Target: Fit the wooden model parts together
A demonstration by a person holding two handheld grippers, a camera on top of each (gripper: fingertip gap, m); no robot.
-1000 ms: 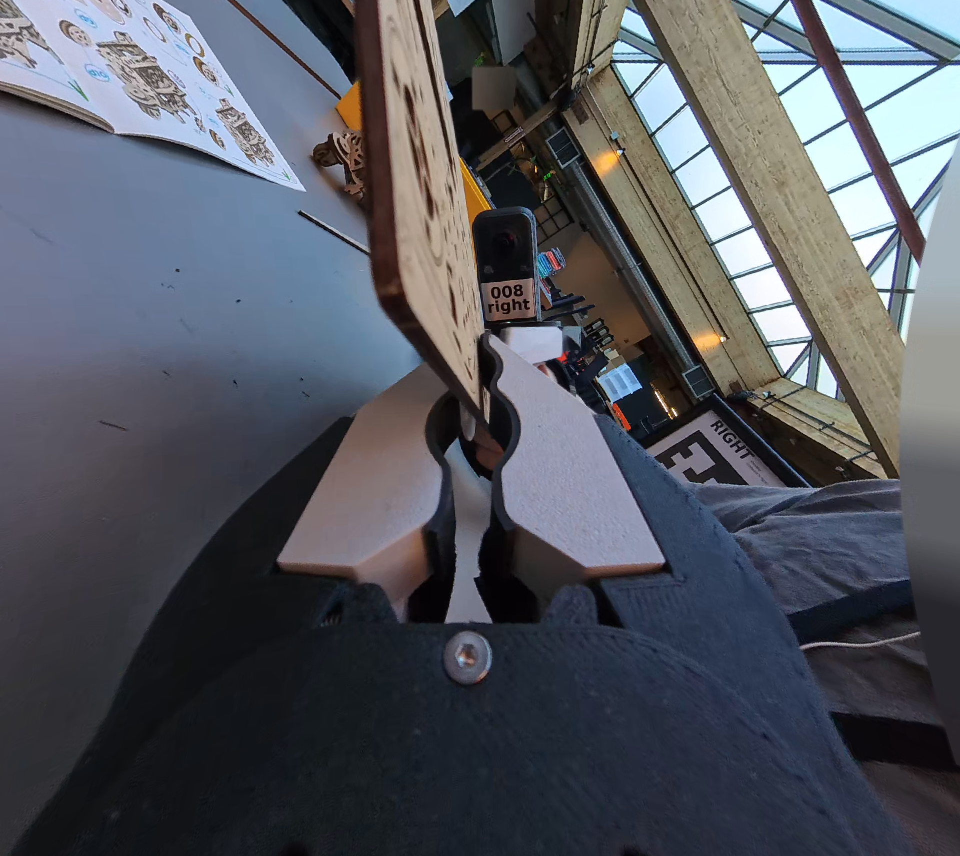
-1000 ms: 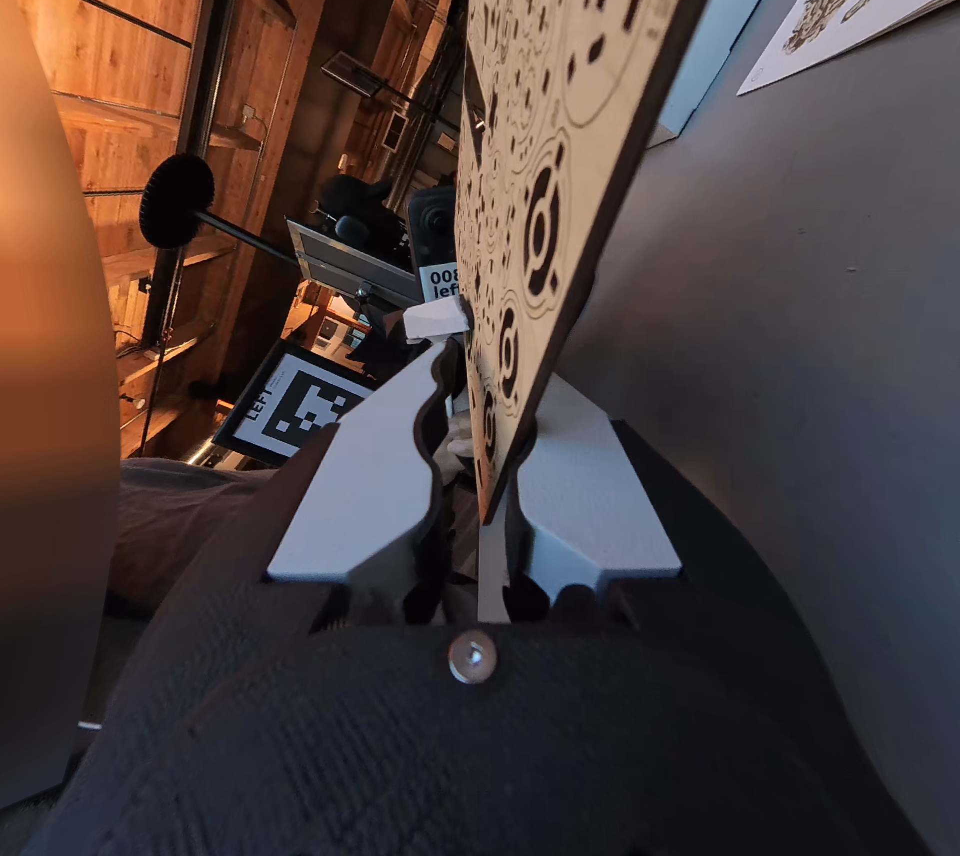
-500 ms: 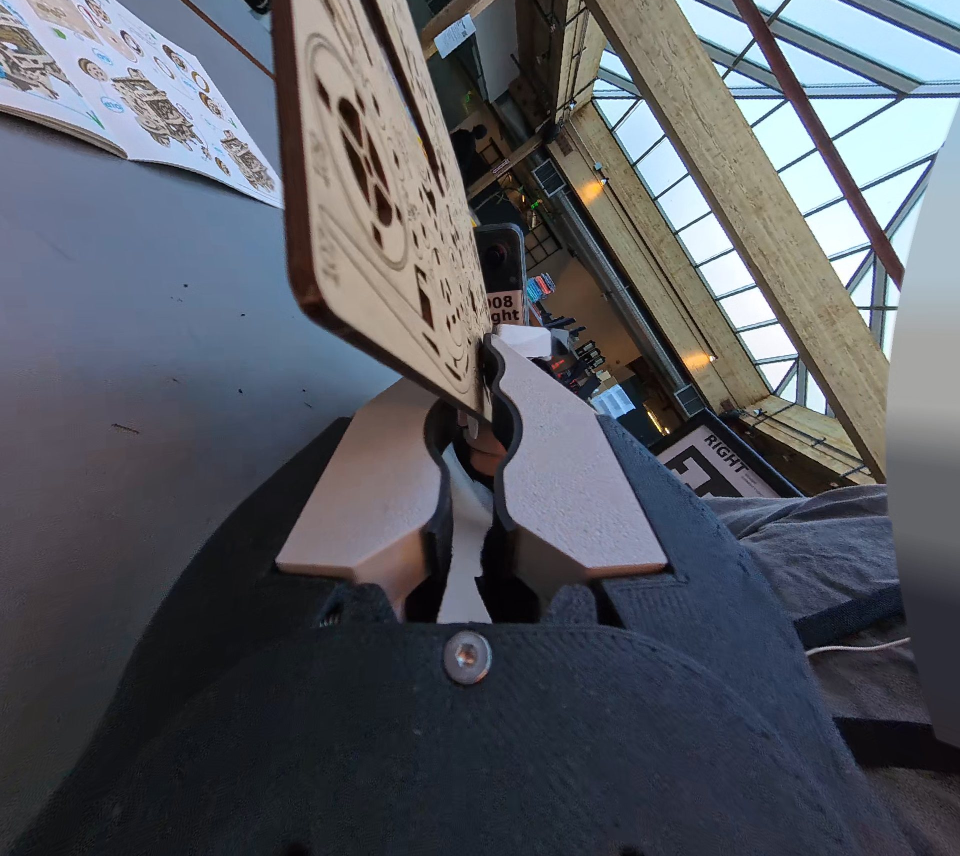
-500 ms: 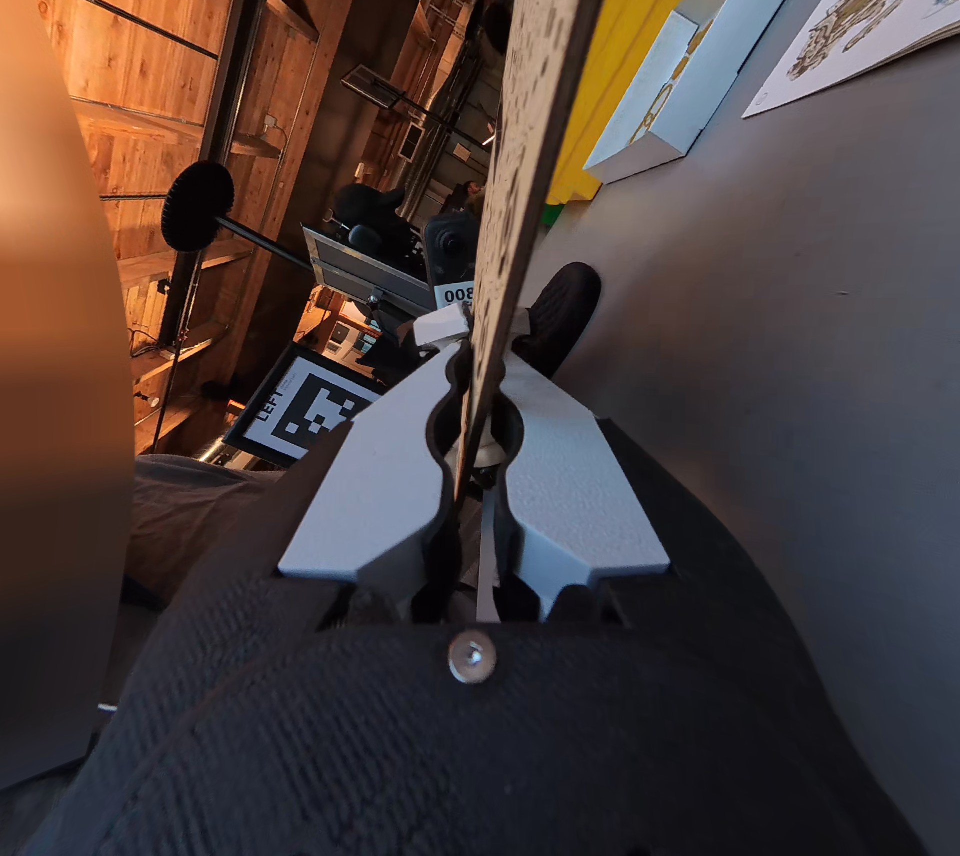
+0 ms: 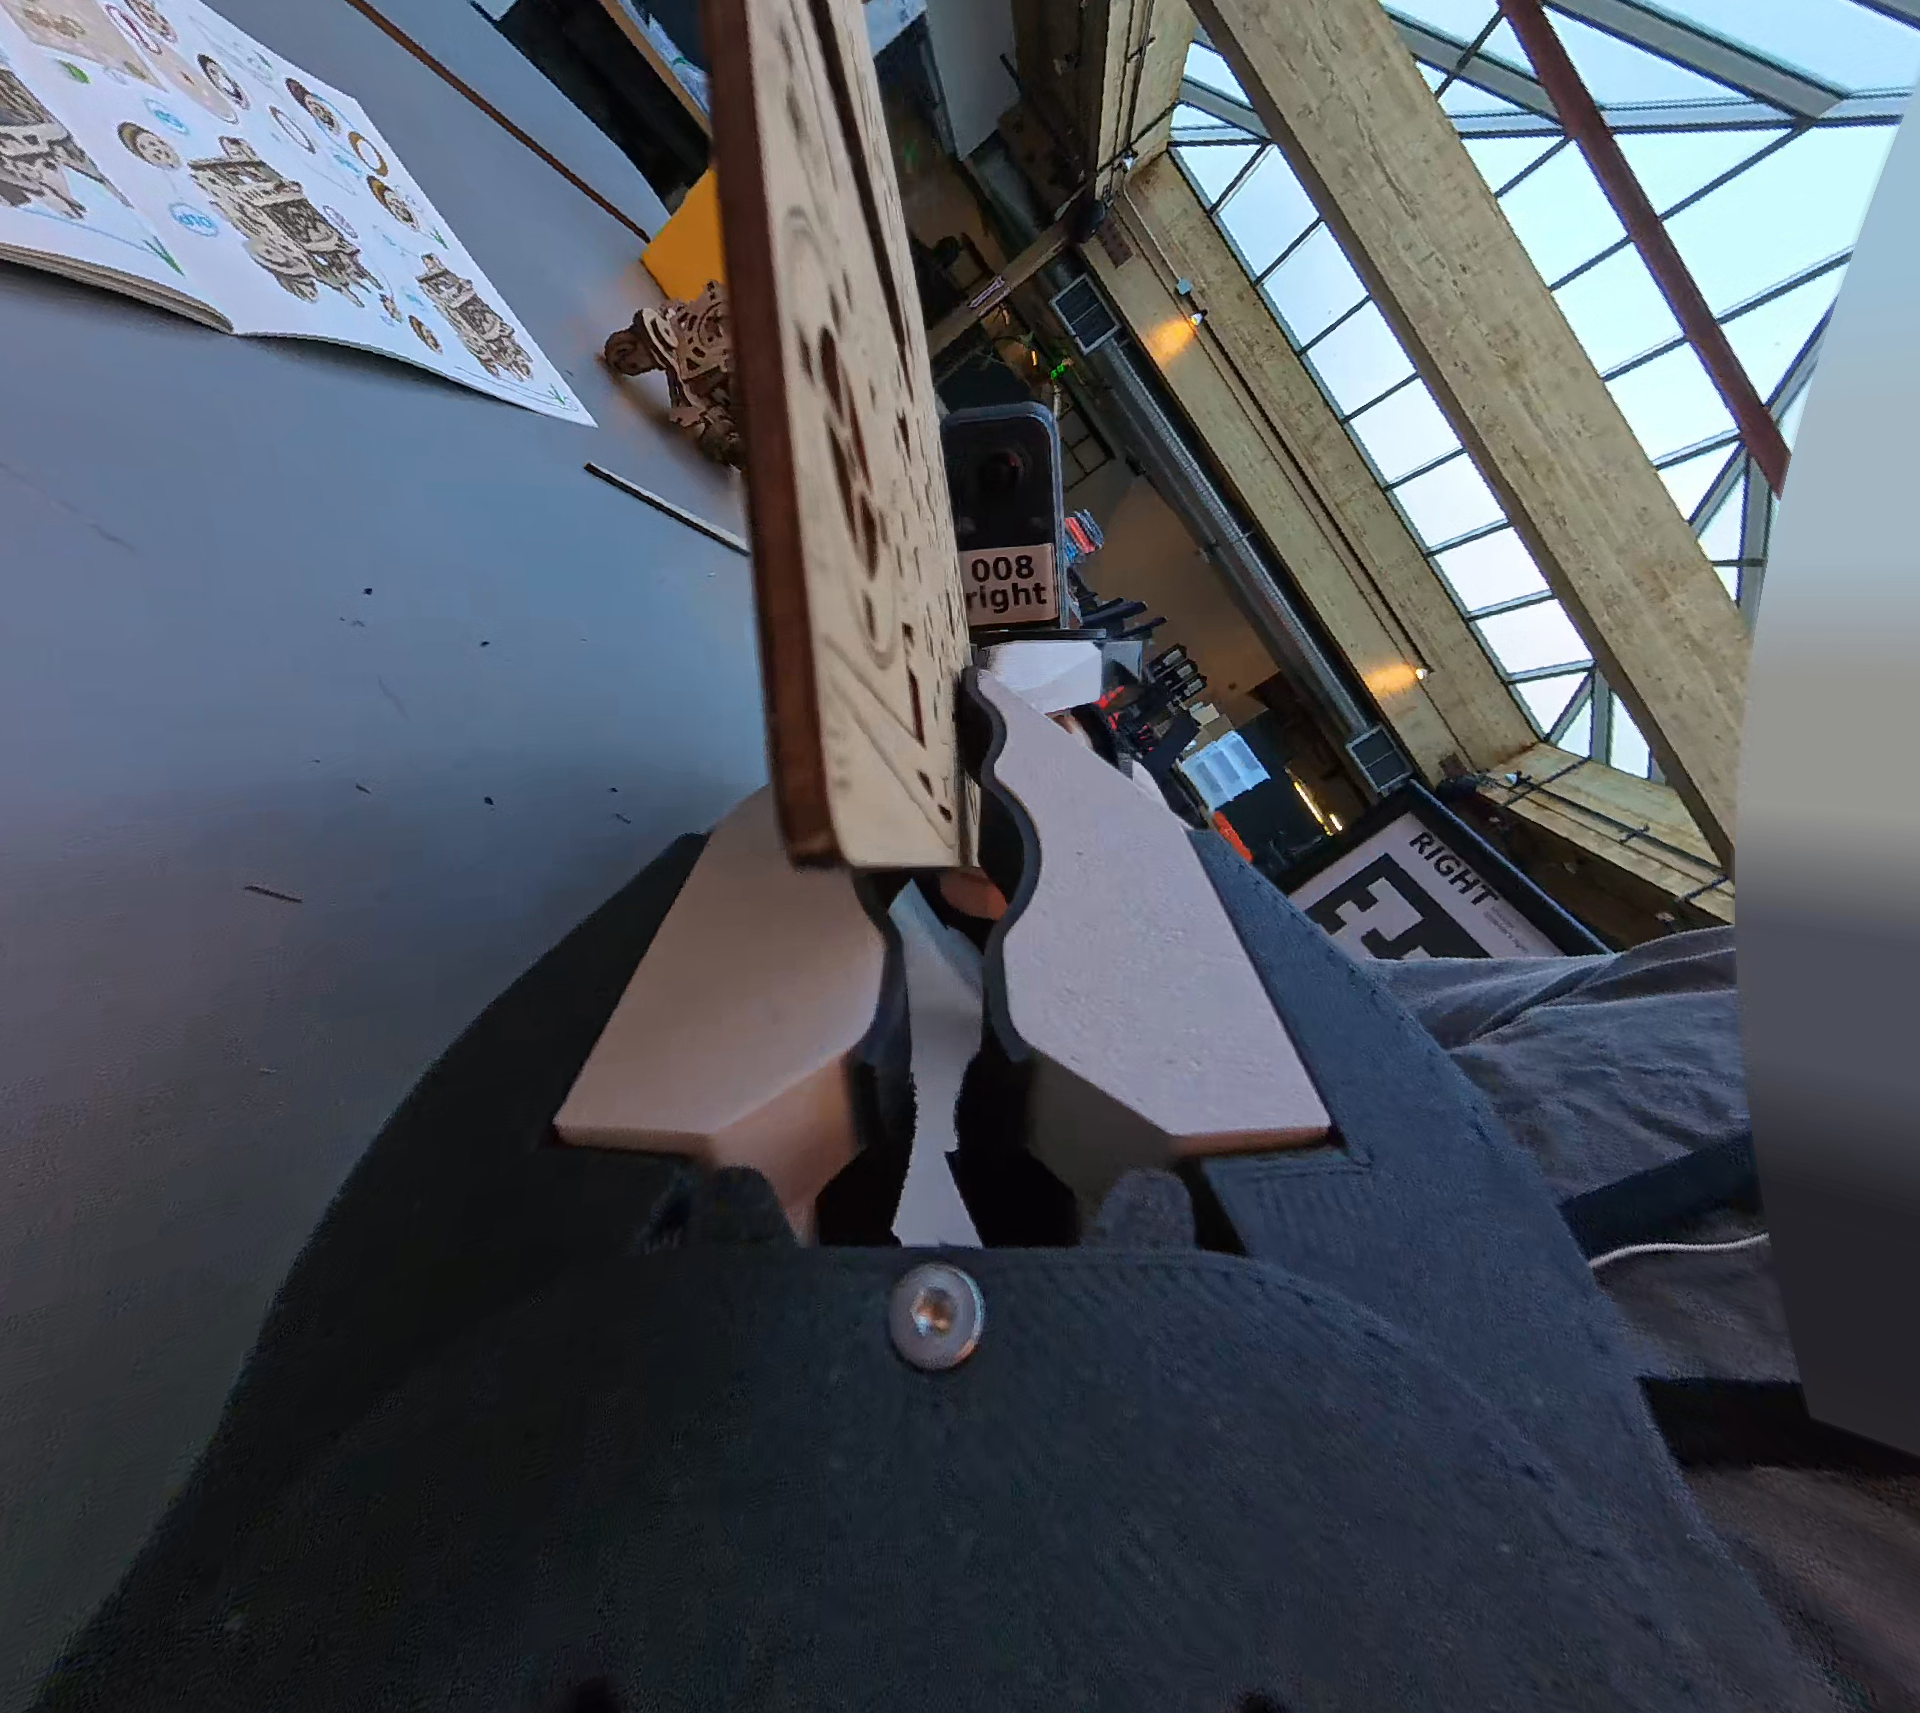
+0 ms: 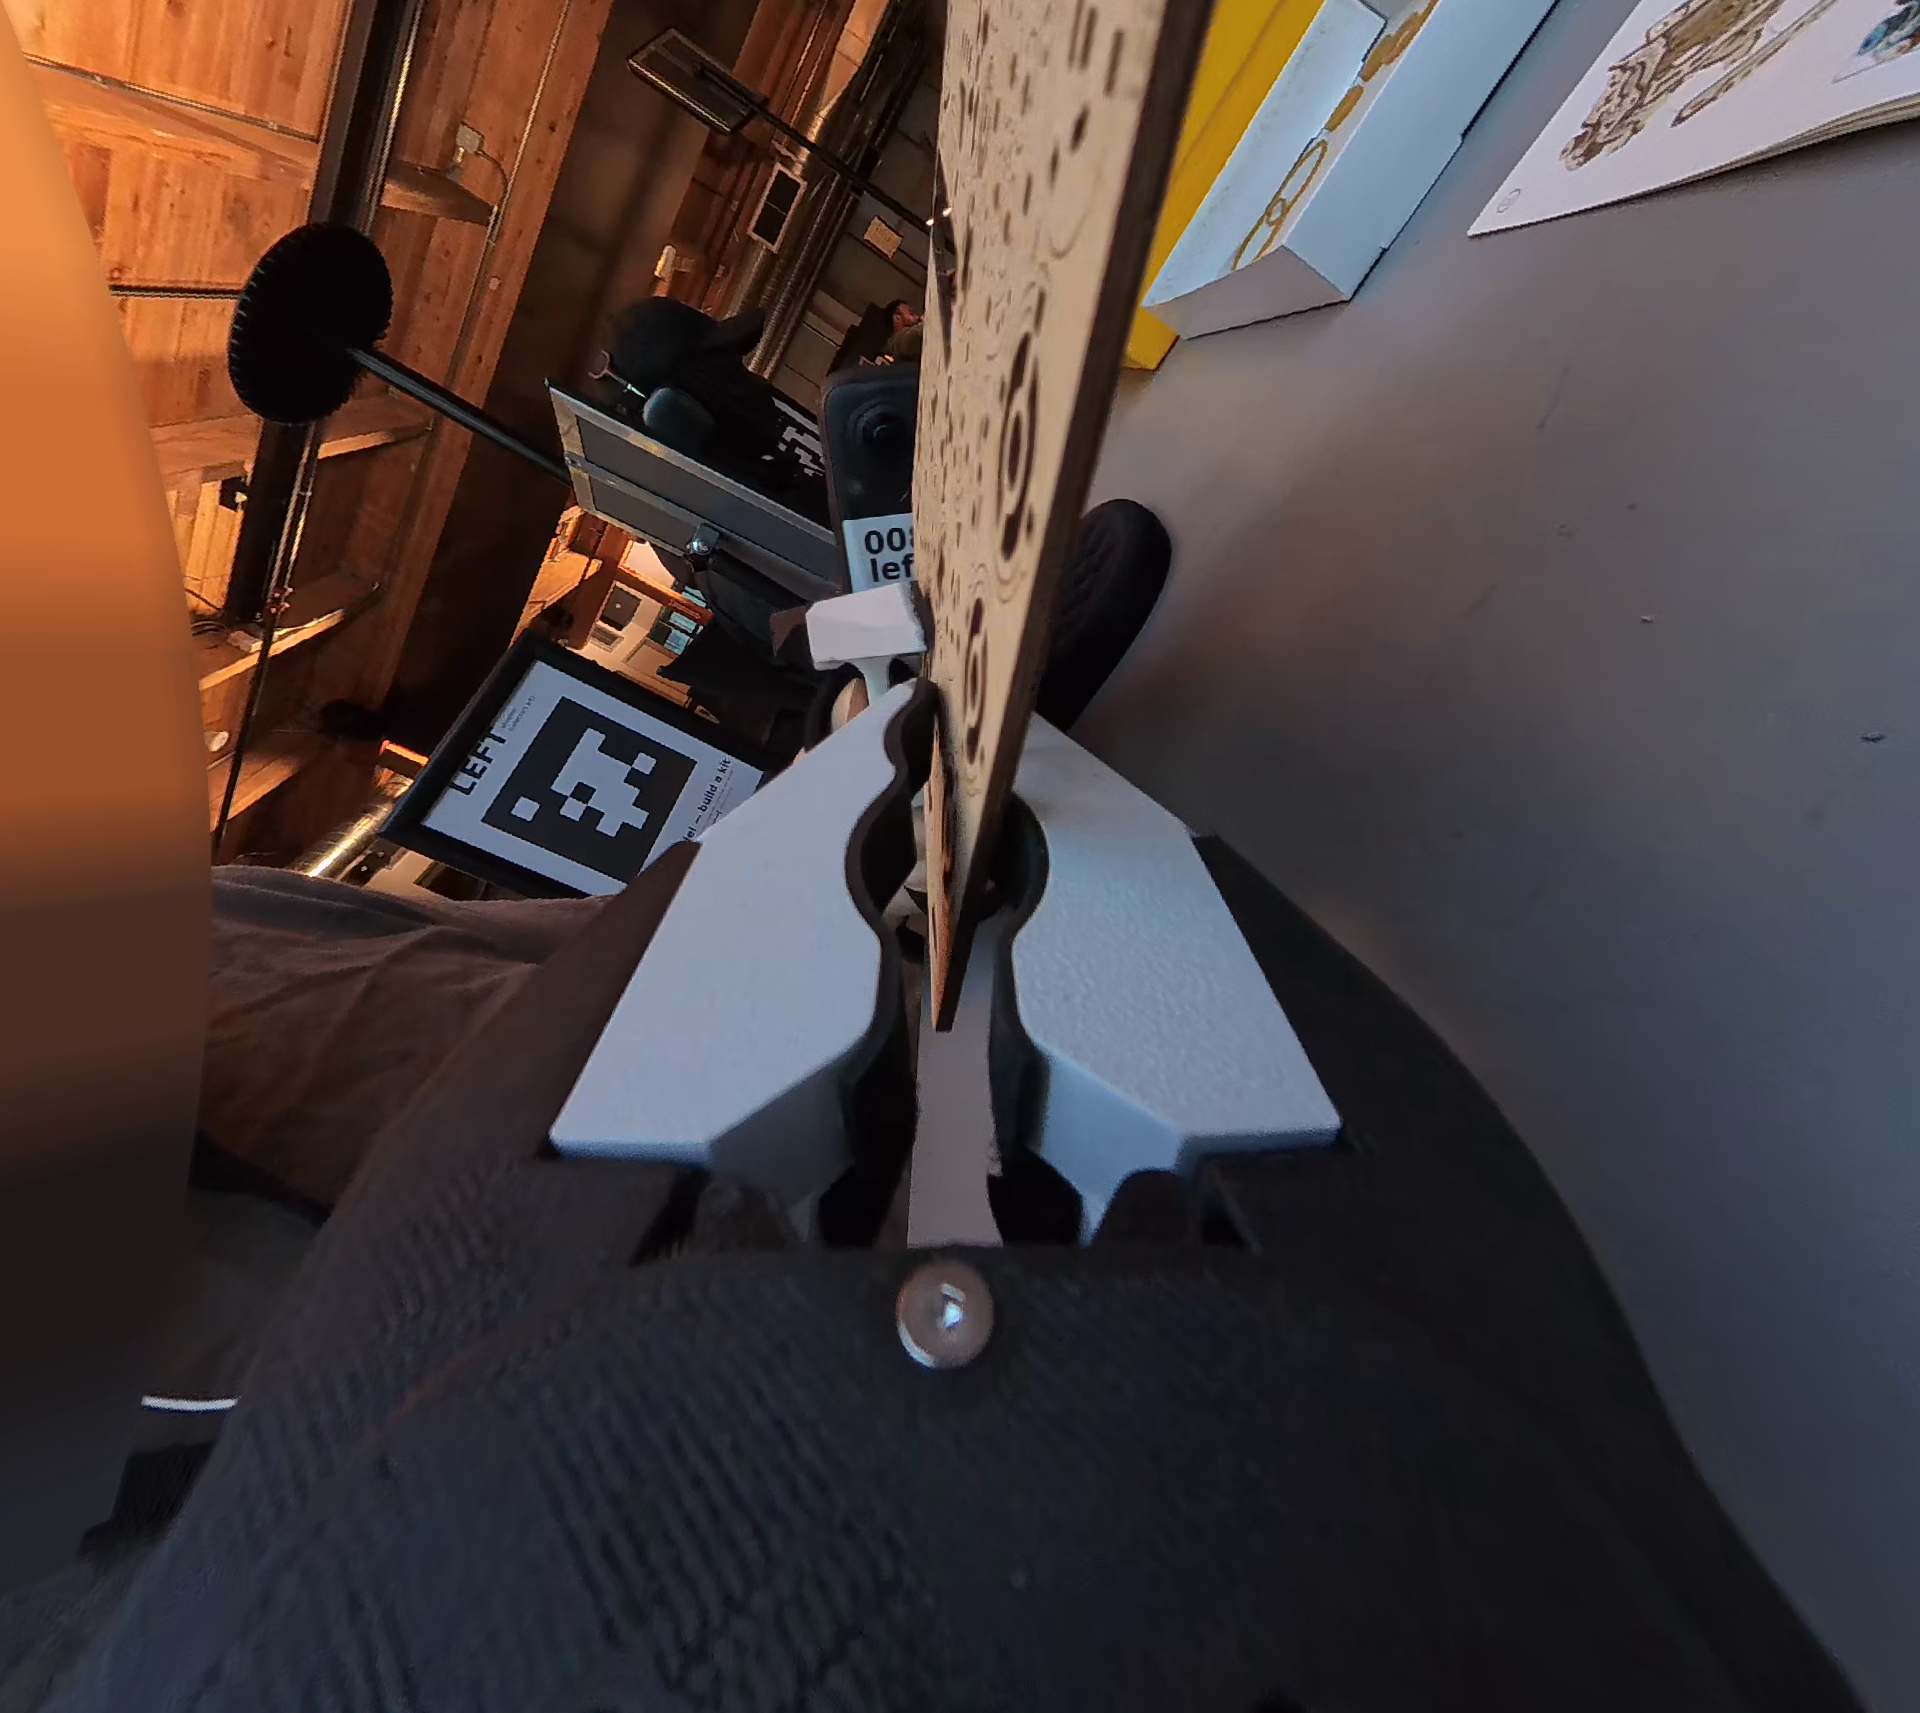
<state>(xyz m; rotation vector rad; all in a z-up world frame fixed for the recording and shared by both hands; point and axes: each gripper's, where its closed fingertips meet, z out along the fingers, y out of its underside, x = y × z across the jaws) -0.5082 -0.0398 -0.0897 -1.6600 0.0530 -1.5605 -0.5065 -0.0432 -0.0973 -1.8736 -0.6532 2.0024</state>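
A laser-cut wooden parts sheet (image 5: pixel 831 313) stands upright over the grey table (image 5: pixel 312 728), held from opposite sides by both grippers. My left gripper (image 5: pixel 961 728) is shut on the sheet's lower edge; its right finger (image 5: pixel 1091 884) presses against the sheet's face. In the right wrist view the same sheet (image 6: pixel 1049 209) runs down between my right gripper's (image 6: pixel 966 759) fingers, which are shut on it. The left gripper's white fingertip (image 6: pixel 862 629) touches the sheet's far face there. The right gripper's fingertip (image 5: pixel 1039 676) shows just behind the sheet in the left wrist view.
An open instruction booklet (image 5: pixel 208 157) lies on the table and also shows in the right wrist view (image 6: pixel 1714 53). A partly built wooden model (image 5: pixel 686 375) and a thin wooden strip (image 5: pixel 665 505) lie near a yellow box (image 5: pixel 691 240). A white box (image 6: pixel 1351 157) lies by the yellow one. Only a small space, under 4 cm, lies between the two pairs of fingers.
My right gripper's fingers, open around the sheet a second ago, have closed on it. The sheet has swung about its edge between the two grippers. The left gripper has kept its hold.
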